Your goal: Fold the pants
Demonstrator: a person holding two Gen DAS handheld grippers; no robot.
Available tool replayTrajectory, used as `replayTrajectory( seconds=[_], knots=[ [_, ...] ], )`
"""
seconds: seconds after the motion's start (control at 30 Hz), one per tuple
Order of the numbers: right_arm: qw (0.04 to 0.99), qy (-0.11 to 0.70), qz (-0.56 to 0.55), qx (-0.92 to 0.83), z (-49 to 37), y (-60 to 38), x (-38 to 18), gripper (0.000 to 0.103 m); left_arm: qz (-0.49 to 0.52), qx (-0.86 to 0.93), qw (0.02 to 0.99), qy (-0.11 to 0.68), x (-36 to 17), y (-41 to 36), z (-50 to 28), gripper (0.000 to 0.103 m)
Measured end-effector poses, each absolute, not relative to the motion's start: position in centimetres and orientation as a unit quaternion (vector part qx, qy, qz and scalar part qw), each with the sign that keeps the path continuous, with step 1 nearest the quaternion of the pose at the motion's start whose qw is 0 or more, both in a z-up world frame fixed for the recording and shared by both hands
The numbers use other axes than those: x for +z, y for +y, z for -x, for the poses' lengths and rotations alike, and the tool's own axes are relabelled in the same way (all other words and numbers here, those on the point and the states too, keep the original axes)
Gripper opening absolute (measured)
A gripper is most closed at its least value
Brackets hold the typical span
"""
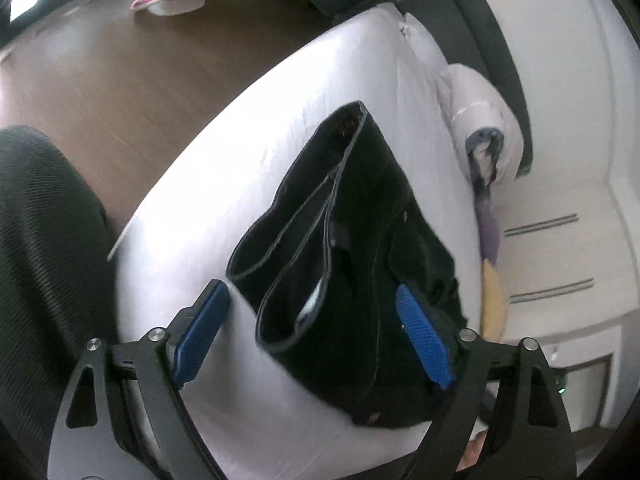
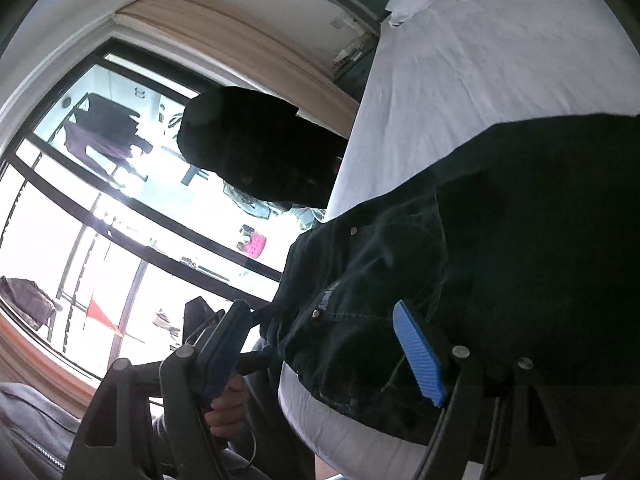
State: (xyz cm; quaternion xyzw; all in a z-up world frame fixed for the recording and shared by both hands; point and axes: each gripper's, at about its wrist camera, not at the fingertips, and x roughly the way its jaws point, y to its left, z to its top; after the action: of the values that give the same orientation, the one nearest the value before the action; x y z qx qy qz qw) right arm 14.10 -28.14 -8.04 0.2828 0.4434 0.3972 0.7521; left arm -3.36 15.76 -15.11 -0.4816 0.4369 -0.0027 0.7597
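Dark denim pants (image 1: 360,232) lie folded on the white bed (image 1: 248,128), leg cuffs toward me and to the left, waist part to the right. My left gripper (image 1: 312,320) is open, its blue pads (image 1: 420,332) spread wide above the cuff end, not holding anything. In the right wrist view the pants' waist with rivets (image 2: 440,260) hangs over the bed's near edge. My right gripper (image 2: 320,340) is open wide, with one blue pad (image 2: 418,352) over the denim and the other off the bed's edge.
A rolled white duvet (image 1: 480,120) and pillow (image 1: 420,40) lie at the bed's far side by a dark headboard. Brown floor (image 1: 120,80) lies left of the bed. A large window (image 2: 100,200) and a dark chair back (image 1: 40,240) are nearby.
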Motion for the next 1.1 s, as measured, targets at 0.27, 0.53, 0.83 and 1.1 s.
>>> replayTrajectory(
  seconds=[0.27,0.53,0.83,1.1],
  knots=[
    [0.76,0.452,-0.284,0.369,-15.4,-29.2,-8.6,0.077,0.501,-0.001,0.745,0.44,-16.1,16.2,1.9,0.028],
    [0.763,0.528,-0.243,0.283,-16.3,-30.0,-13.5,0.074,0.482,-0.002,0.765,0.428,-13.6,15.4,2.1,0.02],
    [0.757,0.498,-0.297,0.301,-15.1,-32.5,-11.6,0.076,0.408,-0.034,0.824,0.392,-5.5,12.1,0.1,0.012],
    [0.727,0.443,-0.385,0.356,-15.5,-37.6,-7.6,0.088,0.268,-0.114,0.885,0.363,3.0,1.4,-3.7,0.012]
  ],
)
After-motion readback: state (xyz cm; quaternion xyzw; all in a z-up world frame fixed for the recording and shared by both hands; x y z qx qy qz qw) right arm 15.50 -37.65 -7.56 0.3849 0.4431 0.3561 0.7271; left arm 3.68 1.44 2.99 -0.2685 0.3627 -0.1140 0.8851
